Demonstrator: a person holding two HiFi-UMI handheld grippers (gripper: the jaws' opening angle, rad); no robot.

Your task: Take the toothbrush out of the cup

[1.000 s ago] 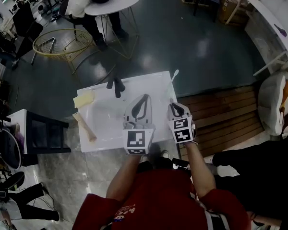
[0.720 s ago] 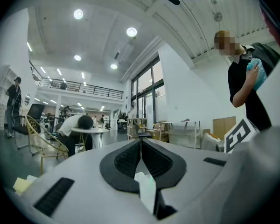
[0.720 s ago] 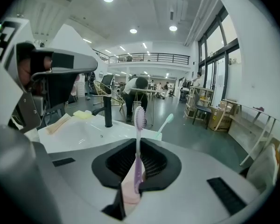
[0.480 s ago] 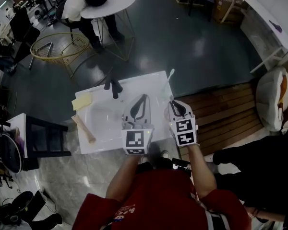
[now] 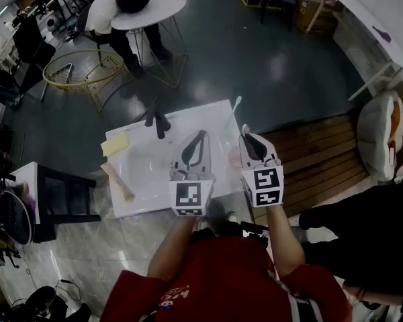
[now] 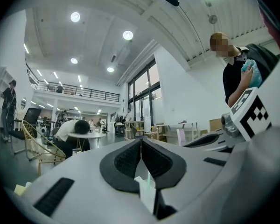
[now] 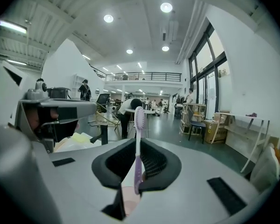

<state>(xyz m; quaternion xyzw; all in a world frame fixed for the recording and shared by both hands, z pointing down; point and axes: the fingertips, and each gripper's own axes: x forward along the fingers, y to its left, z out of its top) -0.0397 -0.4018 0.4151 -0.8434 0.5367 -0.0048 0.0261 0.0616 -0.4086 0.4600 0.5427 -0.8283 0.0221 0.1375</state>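
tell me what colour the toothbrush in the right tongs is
Pale lilac handle with whitish bristles. The toothbrush shows best in the right gripper view.

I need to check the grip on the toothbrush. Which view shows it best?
The right gripper view: the toothbrush stands large and centred between the jaws of the right tool, which are shut on it. The head view shows only its small white head past the tool's tip. The left gripper view does not show it.

No readable text or numbers; marker cubes on left gripper and right gripper show only black-and-white square patterns; red shirt print too small to read.
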